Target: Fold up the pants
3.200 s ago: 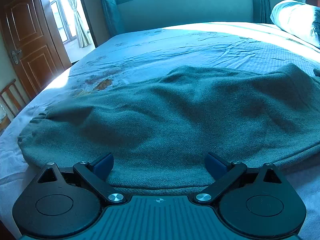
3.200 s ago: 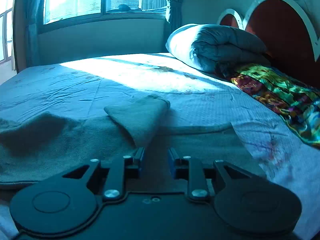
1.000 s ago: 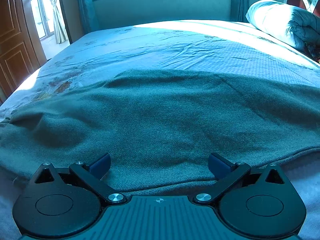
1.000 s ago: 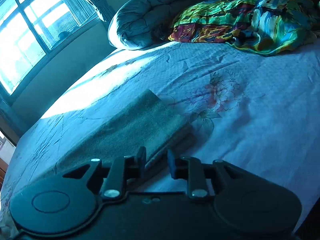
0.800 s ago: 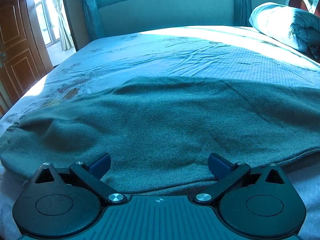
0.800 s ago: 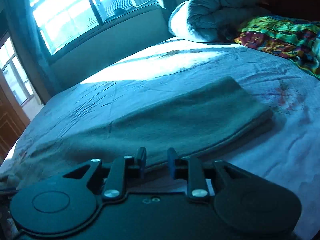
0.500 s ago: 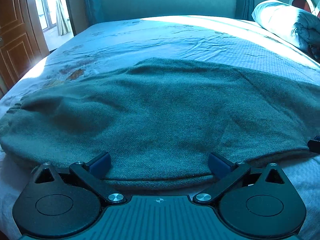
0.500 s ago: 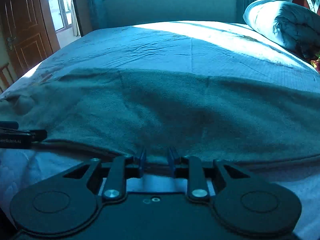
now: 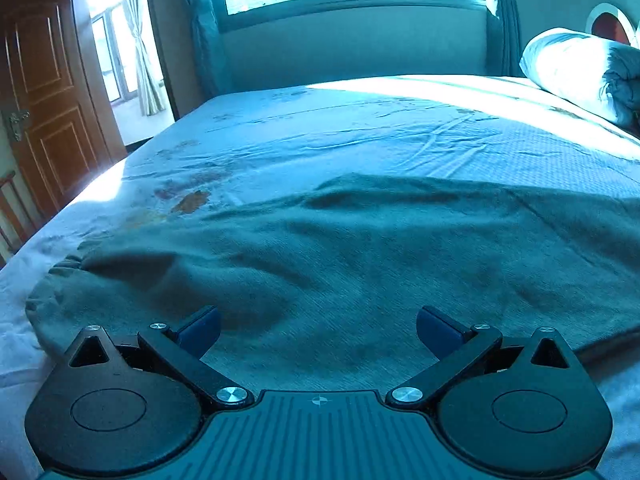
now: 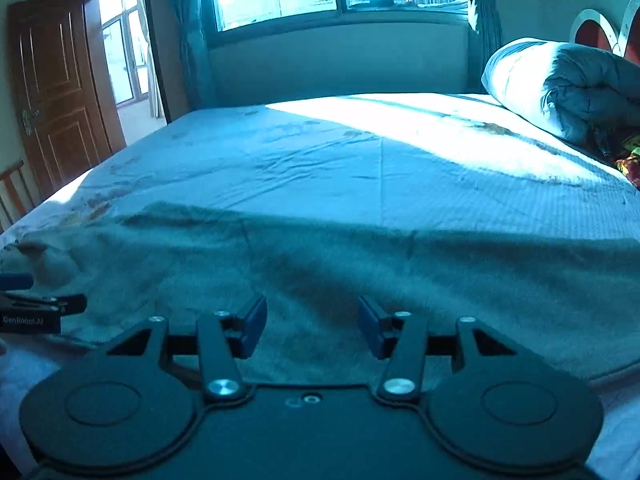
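Note:
Grey-green pants [image 9: 360,264] lie spread across the near half of the bed, with their gathered end at the left. My left gripper [image 9: 318,330] hovers over the near edge of the cloth with its jaws wide open and nothing between its blue pads. In the right wrist view the same pants [image 10: 360,272] stretch from side to side. The right gripper [image 10: 312,330] is above their near hem, its jaws opening, and the pads do not press on the cloth. The left gripper's fingertips [image 10: 44,304] show at the left edge of that view.
The bed sheet [image 10: 360,168] runs back to a sunlit strip under the window. A rolled duvet [image 10: 560,88] and a colourful cloth [image 10: 630,164] lie at the right near the headboard. A wooden door [image 9: 48,100] and a chair [image 10: 12,192] stand left of the bed.
The right gripper swung left from the folded end of the pants to their near hem, rolled level, and its jaws went from nearly shut to parted. The left gripper shifted a little, still open.

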Demonstrator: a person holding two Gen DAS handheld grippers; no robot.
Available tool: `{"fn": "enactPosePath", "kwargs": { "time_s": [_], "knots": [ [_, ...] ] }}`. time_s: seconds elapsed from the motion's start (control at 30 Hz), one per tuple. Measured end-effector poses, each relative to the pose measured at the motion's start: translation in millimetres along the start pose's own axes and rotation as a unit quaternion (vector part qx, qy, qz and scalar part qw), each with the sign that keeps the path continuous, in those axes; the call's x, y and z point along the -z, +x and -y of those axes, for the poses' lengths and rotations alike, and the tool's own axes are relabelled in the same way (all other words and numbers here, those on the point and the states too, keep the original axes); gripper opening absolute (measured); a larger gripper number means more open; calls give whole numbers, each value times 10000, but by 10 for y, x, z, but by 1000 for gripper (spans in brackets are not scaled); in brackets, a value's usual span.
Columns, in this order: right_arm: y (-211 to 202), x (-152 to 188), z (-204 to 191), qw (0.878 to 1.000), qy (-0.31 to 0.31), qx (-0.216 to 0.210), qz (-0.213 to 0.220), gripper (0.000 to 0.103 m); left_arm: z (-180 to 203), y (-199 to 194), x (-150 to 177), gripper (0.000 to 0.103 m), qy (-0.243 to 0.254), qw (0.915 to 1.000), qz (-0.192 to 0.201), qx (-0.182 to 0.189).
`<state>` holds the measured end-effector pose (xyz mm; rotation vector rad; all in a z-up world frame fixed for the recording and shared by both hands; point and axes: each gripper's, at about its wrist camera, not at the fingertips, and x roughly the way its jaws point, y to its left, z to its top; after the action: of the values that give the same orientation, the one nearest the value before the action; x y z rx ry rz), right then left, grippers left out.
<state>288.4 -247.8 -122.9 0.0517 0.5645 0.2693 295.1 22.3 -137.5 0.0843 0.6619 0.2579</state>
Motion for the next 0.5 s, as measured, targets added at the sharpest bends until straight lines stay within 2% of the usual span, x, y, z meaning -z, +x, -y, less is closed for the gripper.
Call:
{"fn": "enactPosePath", "kwargs": {
  "time_s": [0.07,0.1,0.13,0.2,0.27,0.3,0.37,0.4,0.43,0.5],
  "knots": [
    [172,-133,16,9999,49,-117,-45,47,-105,144,-43,103,-183,9997,-168,-27],
    [327,-165,26,9994,64,-221,-267,54,-135,227,-37,103,-214,9994,-287,-40],
    [470,-163,55,9979,94,-267,-589,55,-156,292,-19,103,-209,9990,-395,-16],
    [616,-96,187,9949,45,-134,-996,46,-220,355,49,103,-294,9985,-443,111],
    [487,5,511,9960,236,356,-790,45,-264,344,89,103,-320,9985,-416,126],
    [394,49,675,9945,320,740,-668,44,-288,330,109,103,-349,9985,-389,144],
    [201,139,1009,9830,458,1700,-518,44,-310,317,129,103,-365,9986,-338,158],
    [101,172,1150,9770,619,1982,-478,45,-306,316,133,103,-355,9988,-311,143],
    [14,193,1235,9747,759,2058,-431,46,-291,320,131,103,-341,9989,-297,122],
    [-178,236,1273,9801,860,1779,-195,46,-258,326,119,103,-311,9991,-274,99]
  ]
}}
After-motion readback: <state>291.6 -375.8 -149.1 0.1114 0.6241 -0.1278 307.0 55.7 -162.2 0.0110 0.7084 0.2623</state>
